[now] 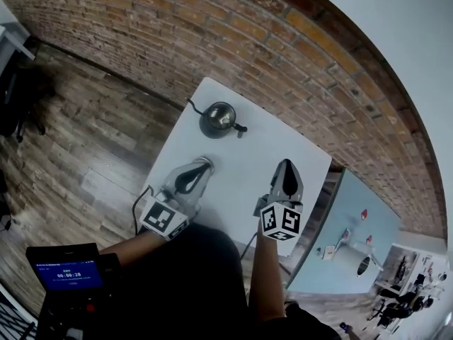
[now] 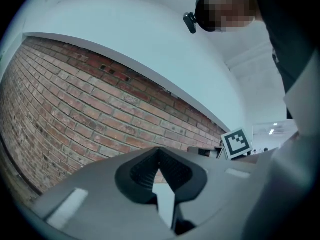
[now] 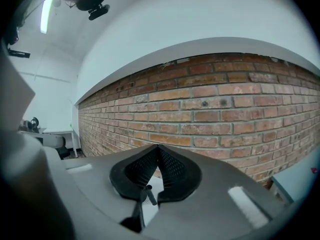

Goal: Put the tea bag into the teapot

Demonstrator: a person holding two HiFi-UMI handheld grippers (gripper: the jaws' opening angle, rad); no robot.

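1. The teapot (image 1: 218, 119), dark and shiny, stands on the white table (image 1: 244, 163) toward its far edge, close to the brick wall (image 1: 212, 34).
2. The teapot sits beyond both grippers and clear of them. Their tips are over the near part of the table and point toward the wall.
3. The left hand-held gripper (image 1: 203, 163) is the nearer of the 2 to the teapot. The right hand-held gripper (image 1: 286, 163) lies further off, to the teapot's right.
4. In the left gripper view, the left hand-held gripper (image 2: 159, 153) has its jaws together, the ribbed pads meeting at the tips with only pad against pad.
5. In the right gripper view, the right hand-held gripper (image 3: 158, 150) is closed in the same way, tip against tip.
6. The tea bag cannot be made out in any view.
7. Only the head view shows the teapot, the table top, the wooden floor (image 1: 92, 140) and a device with a blue screen (image 1: 67, 275) at lower left.
8. The 2 gripper views look across at the brick wall (image 2: 90, 109) (image 3: 225, 114) and the white surface above it, with no teapot in sight.
9. The left gripper view alone catches the right gripper's marker cube (image 2: 236, 143) beyond its own jaws.
10. The right gripper view alone shows a ceiling light strip (image 3: 47, 9).
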